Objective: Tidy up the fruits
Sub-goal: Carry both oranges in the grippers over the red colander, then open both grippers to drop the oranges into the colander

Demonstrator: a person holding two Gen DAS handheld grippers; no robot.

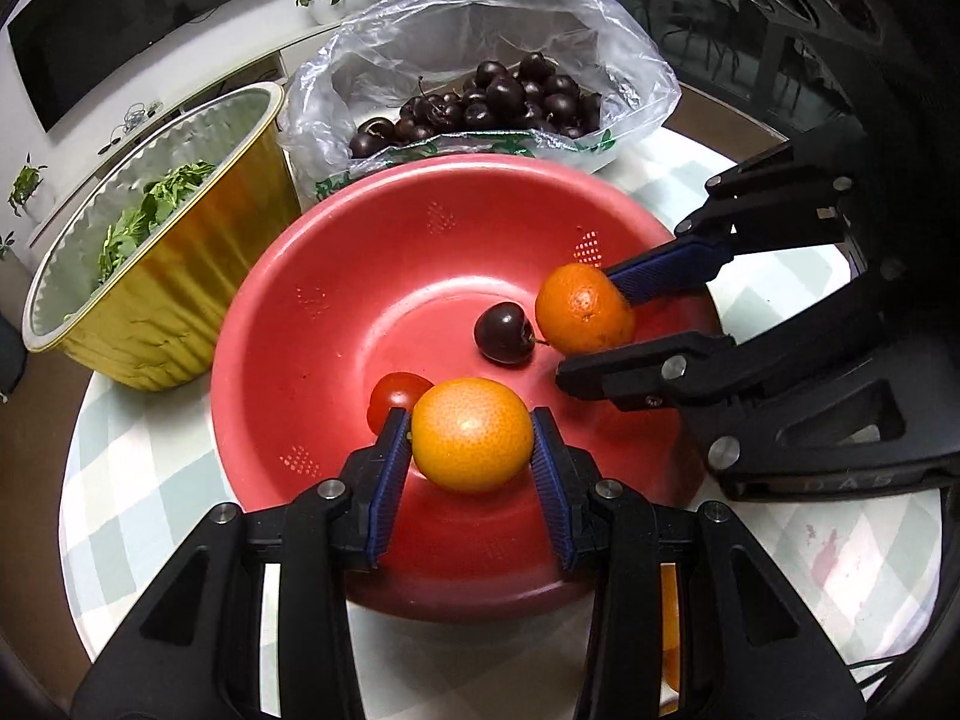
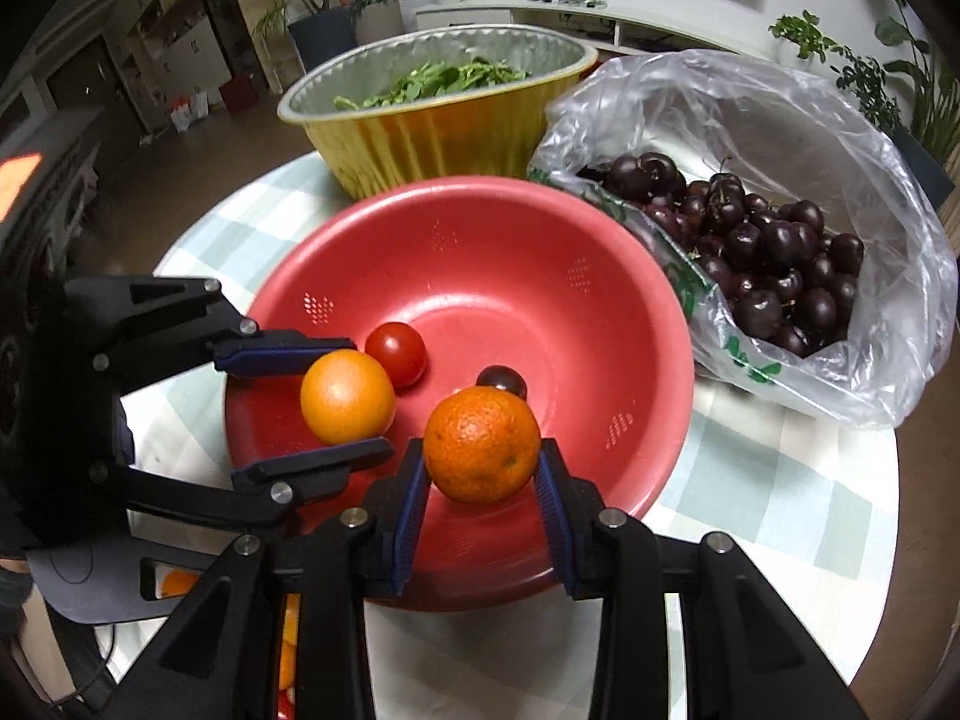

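A red colander bowl (image 1: 360, 276) (image 2: 600, 264) stands on the round table. My left gripper (image 1: 472, 444) (image 2: 312, 402) is shut on a lighter orange (image 1: 472, 433) (image 2: 347, 396) over the bowl's near side. My right gripper (image 2: 482, 468) (image 1: 591, 315) is shut on a darker orange (image 2: 482, 444) (image 1: 583, 307), also over the bowl. A cherry tomato (image 1: 393, 399) (image 2: 396, 353) and a single dark cherry (image 1: 503, 332) (image 2: 503, 380) lie in the bowl's bottom.
A clear plastic bag of dark cherries (image 1: 498, 99) (image 2: 762, 252) lies behind the bowl. A gold foil bowl of green leaves (image 1: 168, 252) (image 2: 438, 114) stands beside it. The checked tablecloth (image 1: 138, 480) (image 2: 780, 510) covers the table. More orange fruit (image 2: 177, 585) shows low down.
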